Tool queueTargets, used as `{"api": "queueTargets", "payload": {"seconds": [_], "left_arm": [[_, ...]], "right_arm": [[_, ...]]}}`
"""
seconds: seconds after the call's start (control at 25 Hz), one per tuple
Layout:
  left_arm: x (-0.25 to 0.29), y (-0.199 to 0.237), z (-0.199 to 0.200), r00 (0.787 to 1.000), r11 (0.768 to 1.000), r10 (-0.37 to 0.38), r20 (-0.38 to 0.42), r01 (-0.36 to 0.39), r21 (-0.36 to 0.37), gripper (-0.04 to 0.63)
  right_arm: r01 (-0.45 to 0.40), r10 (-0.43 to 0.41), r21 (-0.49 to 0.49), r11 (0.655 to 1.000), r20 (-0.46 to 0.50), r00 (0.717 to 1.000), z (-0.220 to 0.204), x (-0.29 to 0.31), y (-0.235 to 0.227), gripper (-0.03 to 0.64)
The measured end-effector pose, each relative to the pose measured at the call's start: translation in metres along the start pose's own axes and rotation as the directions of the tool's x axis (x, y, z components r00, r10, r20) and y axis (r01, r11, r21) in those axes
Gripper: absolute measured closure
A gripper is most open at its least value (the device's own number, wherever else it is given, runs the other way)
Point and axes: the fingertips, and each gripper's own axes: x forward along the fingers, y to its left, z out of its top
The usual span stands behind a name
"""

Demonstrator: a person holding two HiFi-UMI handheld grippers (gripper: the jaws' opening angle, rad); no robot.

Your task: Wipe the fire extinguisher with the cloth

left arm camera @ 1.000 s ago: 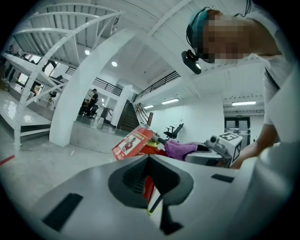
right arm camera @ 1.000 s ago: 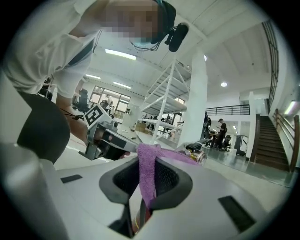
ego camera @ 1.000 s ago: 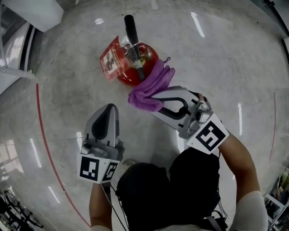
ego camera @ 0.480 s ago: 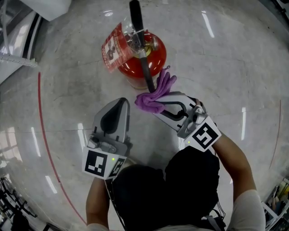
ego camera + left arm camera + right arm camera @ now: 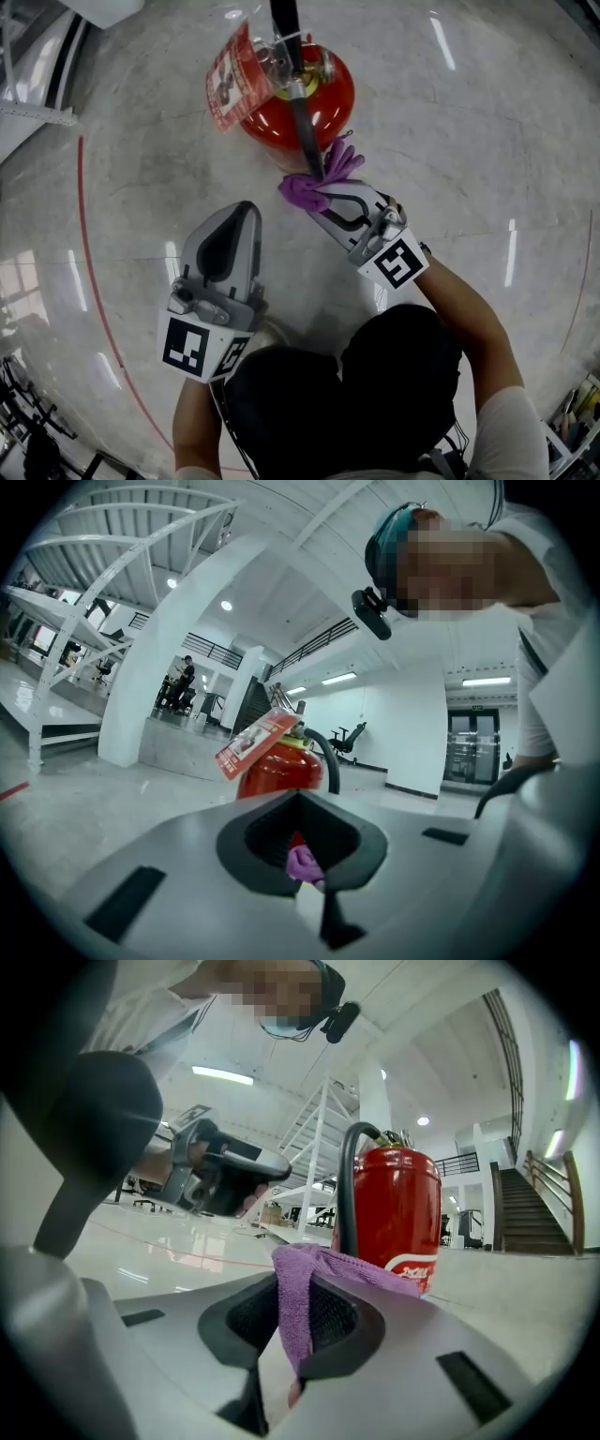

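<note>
A red fire extinguisher [image 5: 300, 98] stands upright on the floor with a black hose [image 5: 307, 141] down its near side and a red tag [image 5: 230, 80] at its neck. My right gripper [image 5: 319, 195] is shut on a purple cloth [image 5: 323, 176], which it holds against the extinguisher's lower near side by the hose. In the right gripper view the cloth [image 5: 314, 1279] hangs between the jaws before the red cylinder [image 5: 401, 1213]. My left gripper [image 5: 230, 225] is shut and empty, low and to the left, short of the extinguisher [image 5: 279, 771].
The polished grey floor carries a curved red line [image 5: 86, 272] on the left. A white stepped structure [image 5: 28, 56] stands at the far left. The person's own body fills the bottom of the head view.
My right gripper has sunk with the cloth, from the extinguisher's upper side down along the hose toward its base. The left gripper has hardly moved.
</note>
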Motion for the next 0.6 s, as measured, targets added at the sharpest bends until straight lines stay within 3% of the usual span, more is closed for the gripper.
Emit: {"api": "queueTargets", "payload": {"seconds": [0.2,0.6], "left_arm": [[-0.006,0.0,0.001,1.0,1.0,0.002,-0.006,-0.002,0.029,0.591],[-0.016,0.015,-0.021,0.999,0.998,0.028,-0.02,-0.029,-0.05,0.591]], "right_arm": [[0.037,-0.037,0.006,0.999,-0.004,0.999,-0.024,0.012,0.0,0.555],[0.059,-0.055,0.067,0.996,-0.072,0.996,-0.071,0.03,0.007,0.557]]}}
